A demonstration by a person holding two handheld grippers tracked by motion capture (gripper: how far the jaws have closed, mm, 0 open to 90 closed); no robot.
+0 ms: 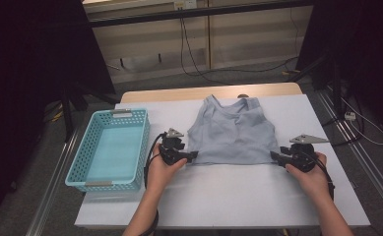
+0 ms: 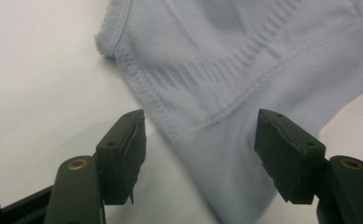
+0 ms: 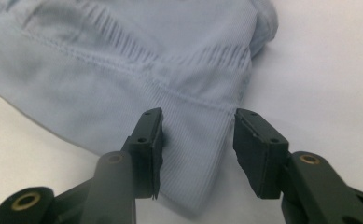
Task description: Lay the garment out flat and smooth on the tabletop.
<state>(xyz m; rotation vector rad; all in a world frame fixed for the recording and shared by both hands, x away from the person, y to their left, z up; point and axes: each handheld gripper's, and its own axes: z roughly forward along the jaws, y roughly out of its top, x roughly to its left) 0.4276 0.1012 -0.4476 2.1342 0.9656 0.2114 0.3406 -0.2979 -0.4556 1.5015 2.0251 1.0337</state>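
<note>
A pale blue sleeveless top (image 1: 231, 130) lies flat on the white table (image 1: 228, 196), straps away from me and hem towards me. My left gripper (image 1: 195, 155) sits at the hem's left corner. In the left gripper view its jaws stand wide apart, left gripper (image 2: 200, 140) open, with the corner of the top (image 2: 226, 70) lying loose between them. My right gripper (image 1: 273, 155) is at the hem's right corner. In the right gripper view the right gripper (image 3: 198, 140) is open too; the ribbed hem of the top (image 3: 123, 70) runs between the pads without being pinched.
A turquoise plastic basket (image 1: 142, 147) with nothing in it stands at the table's left side, close to my left hand. Beyond the far edge are cables on the floor and dark stands on both sides.
</note>
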